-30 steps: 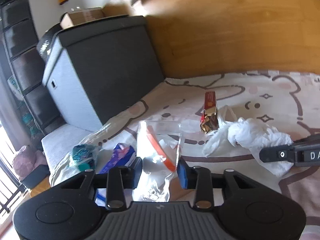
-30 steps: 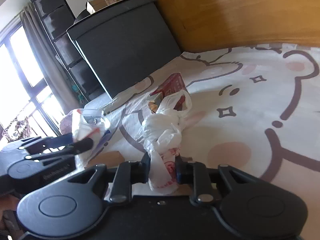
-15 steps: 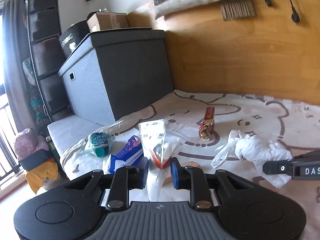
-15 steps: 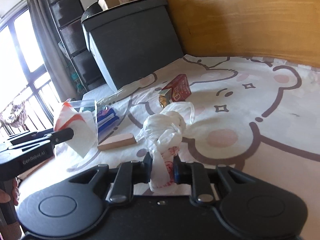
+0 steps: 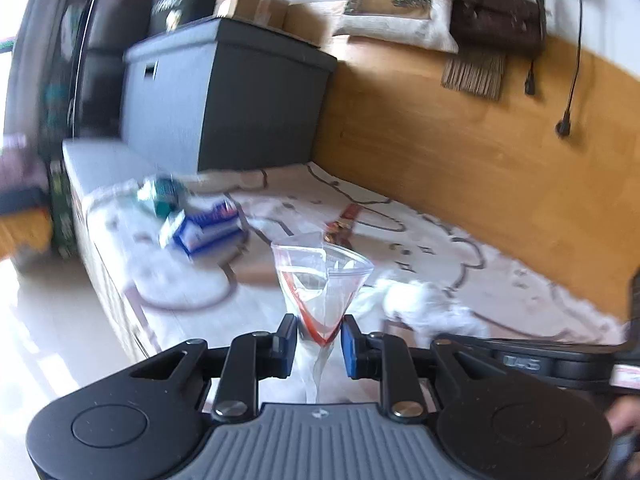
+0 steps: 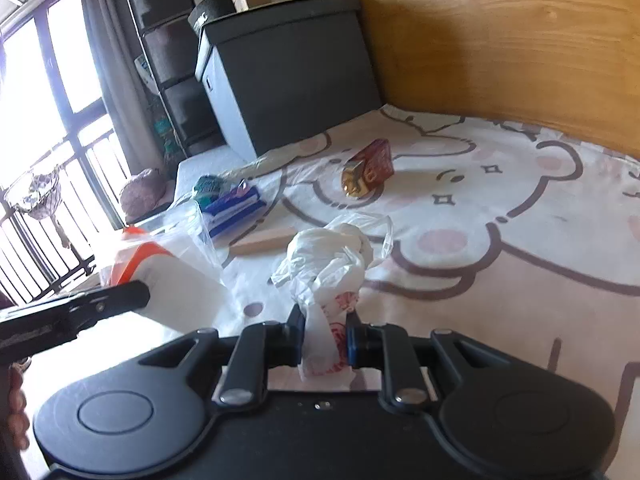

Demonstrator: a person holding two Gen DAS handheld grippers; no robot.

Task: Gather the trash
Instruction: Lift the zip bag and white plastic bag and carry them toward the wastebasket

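Holding two bags (image 5: 320,280) (image 6: 332,264), maybe one each

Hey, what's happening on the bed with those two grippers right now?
A person is clearing trash off the bear-print sheet. The left gripper pinches a clear zip bag; the right gripper clamps a crumpled white plastic bag. A red snack box, a blue packet and a wooden block lie uncollected.

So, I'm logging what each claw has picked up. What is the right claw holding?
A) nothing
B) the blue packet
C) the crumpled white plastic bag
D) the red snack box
C: the right claw is shut on the crumpled white plastic bag, while the red snack box and blue packet lie apart on the blanket.
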